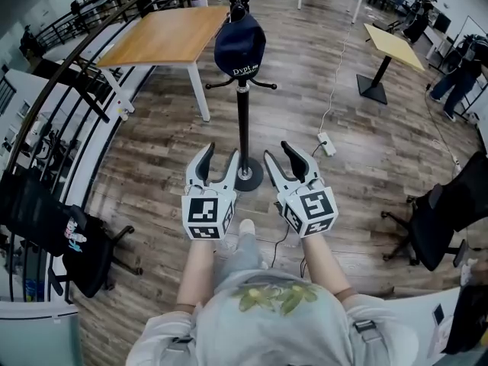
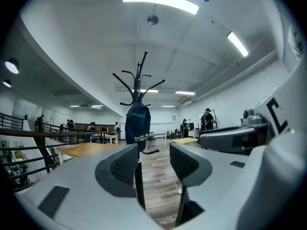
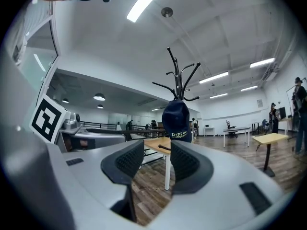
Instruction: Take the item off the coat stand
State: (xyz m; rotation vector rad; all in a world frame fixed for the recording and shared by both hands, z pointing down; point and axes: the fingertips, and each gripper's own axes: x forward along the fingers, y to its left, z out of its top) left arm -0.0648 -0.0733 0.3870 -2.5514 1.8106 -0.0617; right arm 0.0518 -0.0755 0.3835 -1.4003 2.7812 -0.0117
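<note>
Hanging on the black coat stand (image 1: 243, 120), a dark blue cap (image 1: 239, 46) with light lettering on its lower edge sits just under the upper hooks, above a lower ring of hooks. In the head view the stand rises from a round base on the wooden floor (image 1: 358, 197), straight in front of the person. The left gripper (image 1: 222, 152) and the right gripper (image 1: 276, 151) are held side by side, low and near the base, 1 at each side of the pole, and both are well apart from the cap. In the left gripper view the 2 fingers (image 2: 125, 164) stand wide apart with nothing pressed between them; the pole and the cap show far behind the gap. In the right gripper view the 2 fingers (image 3: 184, 162) are also wide apart and empty, and the cap appears above them in the distance. A wooden table (image 1: 164, 36) stands behind the stand to the left, not touching it. A white power strip (image 1: 325, 143) lies on the floor to the right of the base, and a black office chair (image 1: 442, 219) stands further to the right.
</note>
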